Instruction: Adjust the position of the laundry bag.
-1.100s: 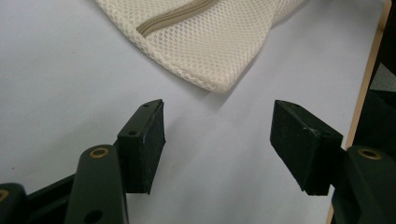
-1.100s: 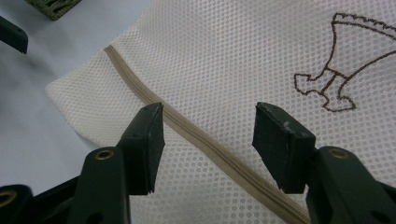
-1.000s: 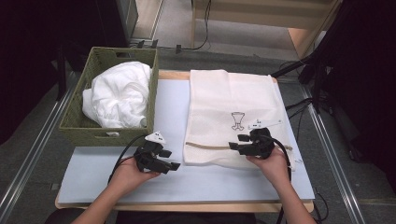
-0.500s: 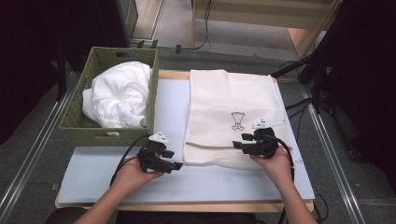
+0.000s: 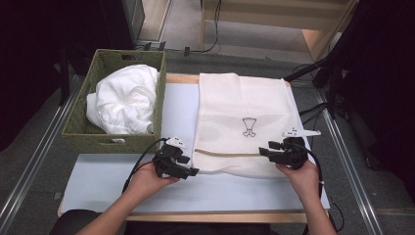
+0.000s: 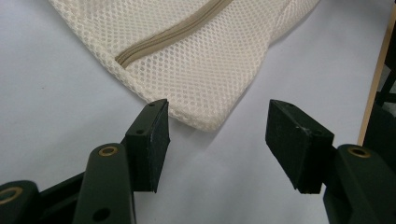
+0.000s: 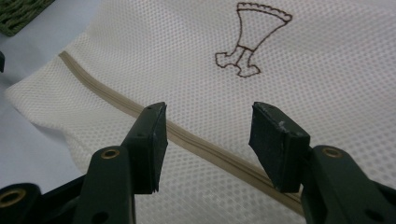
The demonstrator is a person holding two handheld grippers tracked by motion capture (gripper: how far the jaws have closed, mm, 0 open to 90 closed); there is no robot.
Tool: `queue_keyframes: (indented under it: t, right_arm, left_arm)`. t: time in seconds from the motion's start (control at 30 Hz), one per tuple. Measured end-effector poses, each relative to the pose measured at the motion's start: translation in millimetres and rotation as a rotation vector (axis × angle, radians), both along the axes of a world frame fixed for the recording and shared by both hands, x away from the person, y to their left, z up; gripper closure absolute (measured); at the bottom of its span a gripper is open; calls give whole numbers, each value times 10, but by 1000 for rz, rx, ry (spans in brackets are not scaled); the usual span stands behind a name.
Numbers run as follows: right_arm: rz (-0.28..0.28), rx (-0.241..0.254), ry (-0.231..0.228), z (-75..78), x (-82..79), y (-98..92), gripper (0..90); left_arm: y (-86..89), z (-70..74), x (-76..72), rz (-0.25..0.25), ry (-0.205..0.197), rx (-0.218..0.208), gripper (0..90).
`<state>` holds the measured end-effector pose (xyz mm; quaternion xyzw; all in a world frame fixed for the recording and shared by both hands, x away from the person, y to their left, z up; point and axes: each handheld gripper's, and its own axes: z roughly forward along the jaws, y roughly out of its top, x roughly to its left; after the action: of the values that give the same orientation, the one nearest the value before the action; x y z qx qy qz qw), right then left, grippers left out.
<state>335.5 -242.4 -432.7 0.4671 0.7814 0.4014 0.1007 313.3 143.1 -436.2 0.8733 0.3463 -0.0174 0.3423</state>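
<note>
We see a green woven basket at the counter's far left, with a bundle of crumpled white cloth piled inside it. Beyond the counter's pale blue top, black cables trail across the grey floor.

You have a cream honeycomb-mesh bag with a tan zip strip and a brown outline drawing, white cloth in an olive woven basket, a pale blue-grey worktop, and black tongs.
</note>
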Motion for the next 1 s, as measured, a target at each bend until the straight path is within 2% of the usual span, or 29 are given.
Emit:
queue_keyframes:
  t: [0.4,0.47,0.57,0.63,0.7,0.77,1.0]
  right_arm:
    - [-58,-17,-1,-2,-42,-192,477]
    - [-79,-27,-4,-2,-32,-266,477]
    - [-96,-4,7,4,-23,-319,476]
    - [-107,1,-2,11,-19,-374,474]
    - [-127,-20,-9,13,-9,-450,473]
    - [-131,-26,-10,9,1,-481,473]
    - [-196,-34,-6,-28,96,-662,438]
  left_arm:
    - [-52,-33,66,15,-3,3,415]
    - [-58,-39,71,13,-2,8,415]
    - [-62,-48,75,15,-3,12,415]
    - [-56,-48,79,15,-6,16,415]
    - [-52,-51,89,18,-9,10,416]
    - [-56,-55,91,25,-10,10,417]
    - [-59,-66,102,32,-11,14,419]
